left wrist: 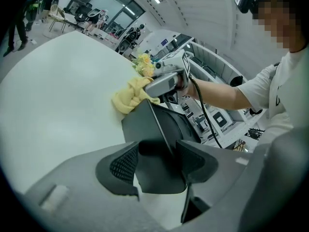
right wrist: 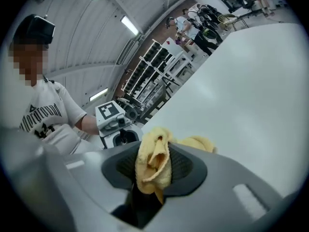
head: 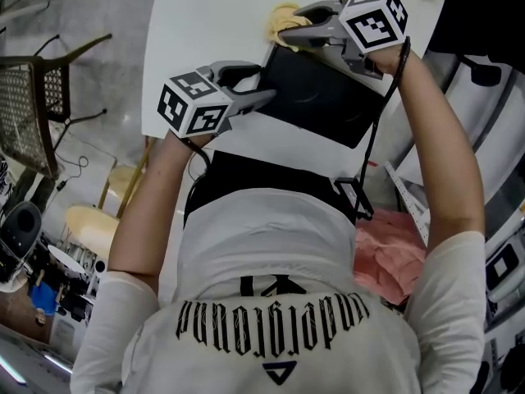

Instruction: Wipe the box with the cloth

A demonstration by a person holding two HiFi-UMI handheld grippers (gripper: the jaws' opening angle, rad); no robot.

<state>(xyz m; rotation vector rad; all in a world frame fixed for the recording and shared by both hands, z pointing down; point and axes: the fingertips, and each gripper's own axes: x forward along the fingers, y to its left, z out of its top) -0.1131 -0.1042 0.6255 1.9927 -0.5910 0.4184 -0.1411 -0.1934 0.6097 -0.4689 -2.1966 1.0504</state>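
Observation:
A flat black box (head: 316, 97) is held tilted above the white table (head: 213, 31). My left gripper (head: 267, 98) is shut on its near left corner; in the left gripper view the box (left wrist: 159, 129) runs away from the jaws, which clamp its edge. My right gripper (head: 289, 33) is shut on a yellow cloth (head: 283, 19) and presses it against the box's far corner. The cloth (right wrist: 154, 161) hangs bunched between the right jaws. In the left gripper view the cloth (left wrist: 131, 96) sits at the box's far end under the right gripper (left wrist: 153, 87).
A metal mesh chair (head: 37, 97) stands left of the table. Pink fabric (head: 394, 249) lies at the person's right side. Shelving and equipment (right wrist: 159, 71) line the far side of the room. Yellow flowers (left wrist: 144, 64) sit on the table's far part.

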